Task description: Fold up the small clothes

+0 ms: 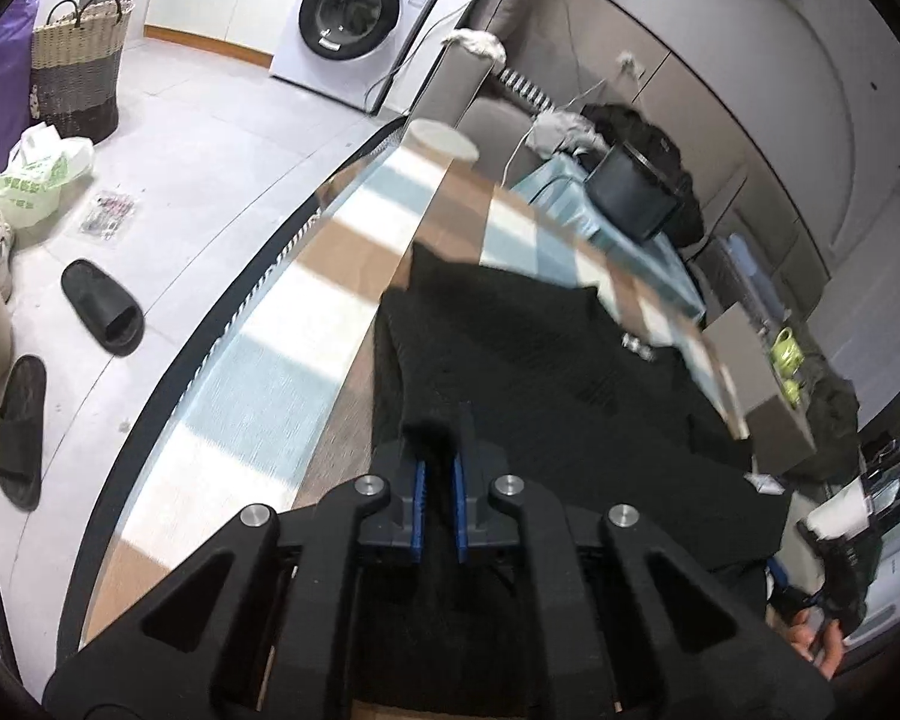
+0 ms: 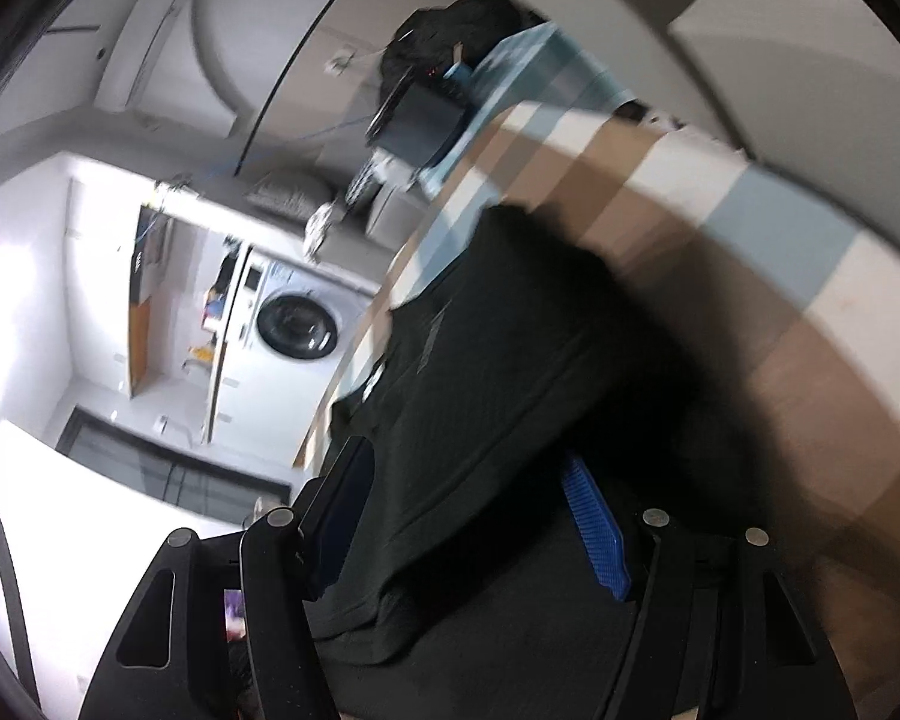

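A laundry room: washing machine (image 1: 354, 12) beyond a checked table (image 1: 258, 372). In the left wrist view, the left gripper (image 1: 441, 438) is pinched on a fold of the black garment (image 1: 546, 372) near the table's middle. In the blurred right wrist view, the right gripper (image 2: 474, 492) stands wide around the garment's edge, pads not pressing. A fold looks underway; next, the right must clamp. The garment's shape is unclear.

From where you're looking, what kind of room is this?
Probably a home laundry or utility area: a front-loading washing machine stands against the wall, a woven laundry basket sits on the tiled floor, and a black garment lies on a checked tabletop.
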